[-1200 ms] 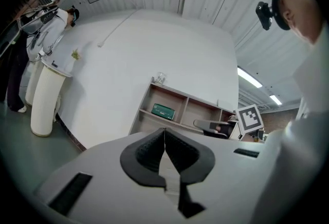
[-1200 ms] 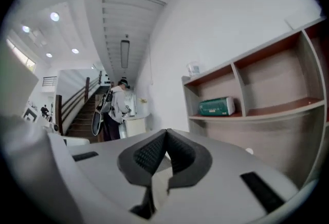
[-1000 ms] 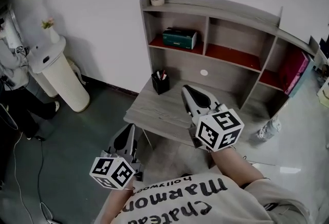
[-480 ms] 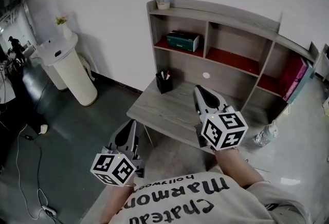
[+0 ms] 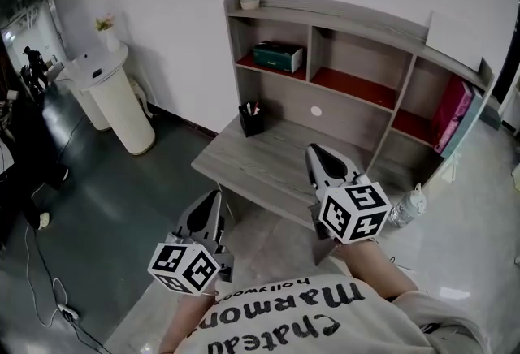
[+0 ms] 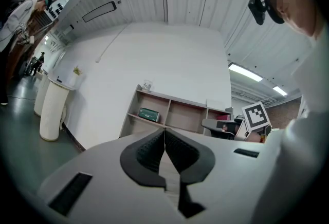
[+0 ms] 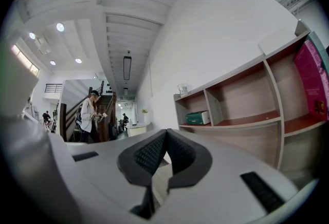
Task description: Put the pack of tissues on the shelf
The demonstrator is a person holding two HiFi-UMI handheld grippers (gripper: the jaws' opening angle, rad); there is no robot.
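The shelf [image 5: 357, 23] stands on the desk [image 5: 260, 170], and the green pack of tissues [image 5: 278, 57] lies in its upper left compartment. It looks light and squashy, best pinched gently across its narrow width. The left gripper [image 6: 164, 135] and right gripper [image 7: 165, 138] are well apart from it, fingers pressed together on nothing.

The left hand-held gripper [image 5: 213, 198] and the right hand-held gripper [image 5: 315, 153] point forward, jaws pressed together.

We see a black pen holder [image 5: 250, 120] at the back left corner of the desk [image 5: 260, 167], a water bottle [image 5: 405, 207] on the floor right of the desk, and a white pedestal [image 5: 120, 103] well left of it.
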